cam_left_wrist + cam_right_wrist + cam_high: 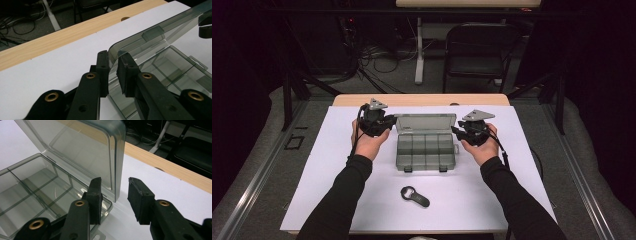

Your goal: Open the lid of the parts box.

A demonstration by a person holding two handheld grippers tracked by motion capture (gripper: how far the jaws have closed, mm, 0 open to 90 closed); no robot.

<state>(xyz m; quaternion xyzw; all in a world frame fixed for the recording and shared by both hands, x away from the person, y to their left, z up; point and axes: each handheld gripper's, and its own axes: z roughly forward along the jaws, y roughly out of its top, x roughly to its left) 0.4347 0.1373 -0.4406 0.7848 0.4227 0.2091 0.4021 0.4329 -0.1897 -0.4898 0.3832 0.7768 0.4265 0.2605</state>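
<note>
A lab or recording studio is showing here. Black curtains are closing in the space on both sides, and loose cables (377, 60) are lying tangled on the grey carpet behind the bench (422, 100). A white sheet (327, 165) is covering the wooden benchtop, metal stands are bracing the sides, and a black folding chair (477, 50) is standing beyond.

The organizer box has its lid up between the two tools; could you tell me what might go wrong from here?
1. The left tool pinches only the lid corner; thin, smooth plastic might slip out.
2. The right tool straddles the lid's other edge with a gap, so the lid may twist or drop if the left grip fails.
3. The organizer box looks light and empty; pushing the lid could slide it across the white sheet.
</note>
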